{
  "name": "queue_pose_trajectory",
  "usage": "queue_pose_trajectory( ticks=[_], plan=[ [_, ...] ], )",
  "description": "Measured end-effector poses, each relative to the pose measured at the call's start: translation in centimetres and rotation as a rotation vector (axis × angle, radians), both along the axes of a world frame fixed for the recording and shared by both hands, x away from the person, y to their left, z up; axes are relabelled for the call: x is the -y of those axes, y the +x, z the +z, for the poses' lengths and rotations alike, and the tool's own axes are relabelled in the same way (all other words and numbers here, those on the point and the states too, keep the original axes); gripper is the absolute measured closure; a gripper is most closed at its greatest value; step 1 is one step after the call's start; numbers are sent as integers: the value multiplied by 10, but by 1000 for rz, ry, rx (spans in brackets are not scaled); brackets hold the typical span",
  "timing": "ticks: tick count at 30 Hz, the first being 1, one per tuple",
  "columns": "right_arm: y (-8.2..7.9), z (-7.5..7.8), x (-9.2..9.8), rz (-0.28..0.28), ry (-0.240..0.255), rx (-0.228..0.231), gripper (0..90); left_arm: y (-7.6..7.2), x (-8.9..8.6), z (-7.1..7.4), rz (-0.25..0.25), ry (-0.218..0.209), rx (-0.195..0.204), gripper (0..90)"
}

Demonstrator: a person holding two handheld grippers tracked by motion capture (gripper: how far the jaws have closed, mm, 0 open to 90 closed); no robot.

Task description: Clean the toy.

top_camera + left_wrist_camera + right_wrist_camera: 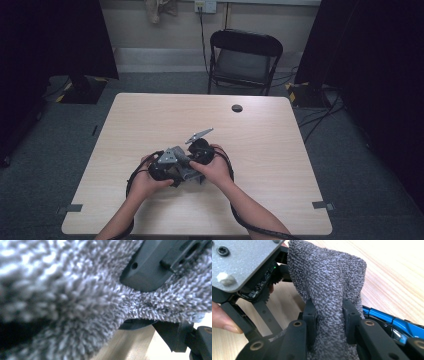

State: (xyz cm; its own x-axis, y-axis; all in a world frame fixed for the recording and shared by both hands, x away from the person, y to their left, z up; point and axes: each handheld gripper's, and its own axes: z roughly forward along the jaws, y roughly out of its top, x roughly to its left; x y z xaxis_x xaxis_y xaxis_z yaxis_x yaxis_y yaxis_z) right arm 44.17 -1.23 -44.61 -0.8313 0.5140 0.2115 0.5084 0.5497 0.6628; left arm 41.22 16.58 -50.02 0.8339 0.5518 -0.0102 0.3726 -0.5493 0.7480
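The right gripper (329,315) pinches a nubby grey cloth (327,277) between its black blocky jaws; the left gripper (165,167) meets that looped cloth, its grip unclear, above the pale wooden table (150,115).

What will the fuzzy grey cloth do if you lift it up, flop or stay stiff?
Probably flop: the grey cloth already bends and folds where the right gripper pinches it. It looks light, since a small pinch holds it up. Its looped, fuzzy surface should grip the fingers rather than slip.
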Motion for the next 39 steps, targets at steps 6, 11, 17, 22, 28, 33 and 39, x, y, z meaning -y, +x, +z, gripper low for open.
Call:
queue_pose_trajectory(
  ticks=[6, 11, 17, 22, 28, 33, 39],
  plan=[
    [3, -4, 4, -21, 38, -29, 698, 0, 0, 0, 1, -1, -1, 256],
    [5, -5, 5, -25, 36, -24, 698, 0, 0, 0, 3, -1, 0, 257],
    [7, -4, 6, -37, 23, -13, 697, 0, 0, 0, 2, -1, -1, 257],
    [9, -3, 7, -48, 17, -11, 697, 0, 0, 0, 3, -1, 0, 257],
    [12, -2, 10, -59, 10, -9, 696, 0, 0, 0, 4, -2, 0, 257],
    [15, -2, 14, -71, 9, -9, 697, 0, 0, 0, 3, -3, 0, 257],
    [17, -2, 16, -84, 11, -11, 697, 0, 0, 0, 4, -1, 0, 257]
  ],
)
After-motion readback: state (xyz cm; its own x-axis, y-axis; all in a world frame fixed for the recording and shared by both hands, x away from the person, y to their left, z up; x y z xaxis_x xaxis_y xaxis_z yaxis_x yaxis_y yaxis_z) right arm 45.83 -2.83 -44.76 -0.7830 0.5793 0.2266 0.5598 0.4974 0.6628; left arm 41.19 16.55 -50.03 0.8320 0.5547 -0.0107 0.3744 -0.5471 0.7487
